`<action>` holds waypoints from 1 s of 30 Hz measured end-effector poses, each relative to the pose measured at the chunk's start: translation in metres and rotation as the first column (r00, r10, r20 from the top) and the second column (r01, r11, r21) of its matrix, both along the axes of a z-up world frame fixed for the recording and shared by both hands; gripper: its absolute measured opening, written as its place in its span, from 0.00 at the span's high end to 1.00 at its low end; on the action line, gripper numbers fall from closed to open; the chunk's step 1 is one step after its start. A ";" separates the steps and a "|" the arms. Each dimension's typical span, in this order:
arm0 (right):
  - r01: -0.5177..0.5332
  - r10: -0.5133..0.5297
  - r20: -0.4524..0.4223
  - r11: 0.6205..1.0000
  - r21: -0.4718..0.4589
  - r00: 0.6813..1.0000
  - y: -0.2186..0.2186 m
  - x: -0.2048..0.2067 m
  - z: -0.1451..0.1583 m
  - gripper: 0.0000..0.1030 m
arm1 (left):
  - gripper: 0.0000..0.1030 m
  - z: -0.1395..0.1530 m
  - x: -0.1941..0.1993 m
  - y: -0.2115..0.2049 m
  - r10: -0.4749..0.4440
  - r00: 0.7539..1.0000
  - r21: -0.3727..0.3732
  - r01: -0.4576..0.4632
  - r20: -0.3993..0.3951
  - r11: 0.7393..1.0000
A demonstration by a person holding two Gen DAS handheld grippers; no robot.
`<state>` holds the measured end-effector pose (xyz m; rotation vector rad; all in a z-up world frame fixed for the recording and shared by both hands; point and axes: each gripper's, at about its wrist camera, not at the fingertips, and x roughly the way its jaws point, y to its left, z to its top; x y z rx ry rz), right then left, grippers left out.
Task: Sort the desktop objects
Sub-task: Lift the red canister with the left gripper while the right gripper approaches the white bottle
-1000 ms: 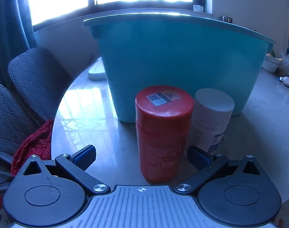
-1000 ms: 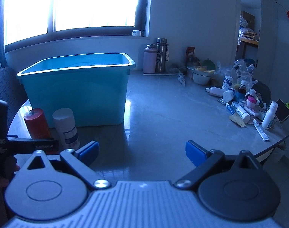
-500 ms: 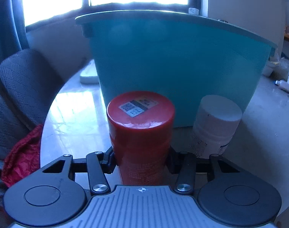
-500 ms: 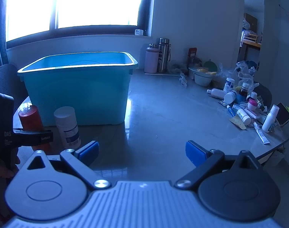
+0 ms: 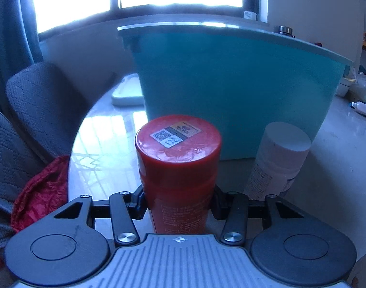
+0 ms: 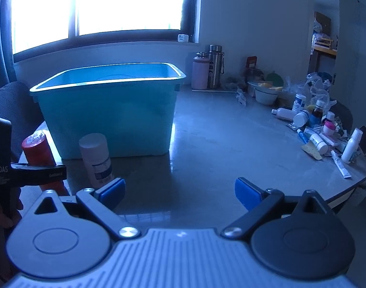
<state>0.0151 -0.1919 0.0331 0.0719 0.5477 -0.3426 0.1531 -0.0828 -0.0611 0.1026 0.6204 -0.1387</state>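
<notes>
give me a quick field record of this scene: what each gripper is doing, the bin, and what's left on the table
left gripper: fingers shut on the red canister, which stands upright
right gripper: open, nothing between its fingers
white bottle: upright, close beside the red canister
teal bin: on the table behind both; what shows of its inside looks empty
clutter: small bottles and tubes at the table's far right edge

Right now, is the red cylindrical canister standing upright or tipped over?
Upright: the red cylindrical canister stands on the table, lid up, left gripper clamping its sides.
</notes>
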 end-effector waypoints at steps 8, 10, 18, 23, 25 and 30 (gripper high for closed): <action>-0.020 0.020 0.004 1.000 0.018 1.000 0.005 0.003 -0.001 0.05 | 0.52 0.012 -0.011 0.012 0.016 1.000 -0.005 -0.016 0.001 1.000; -0.025 0.025 0.003 0.999 0.025 1.000 0.006 0.004 -0.002 0.05 | 0.52 0.014 -0.012 0.015 0.020 1.000 -0.004 -0.020 -0.001 1.000; -0.050 0.050 0.000 0.998 0.048 0.999 0.009 0.012 -0.008 0.05 | 0.52 0.017 -0.021 0.027 0.026 1.000 0.010 -0.026 0.001 1.000; -0.083 0.083 -0.001 0.995 0.060 0.997 0.014 0.022 -0.011 0.05 | 0.52 0.020 -0.024 0.039 0.042 0.999 0.014 -0.042 0.001 0.999; -0.095 0.096 -0.001 0.993 0.068 0.995 0.017 0.025 -0.012 0.05 | 0.52 0.022 -0.025 0.043 0.049 0.999 0.012 -0.049 0.001 0.999; -0.121 0.121 -0.003 0.989 0.080 0.993 0.026 0.033 -0.015 0.05 | 0.52 0.025 -0.028 0.051 0.058 0.998 0.014 -0.058 -0.001 0.998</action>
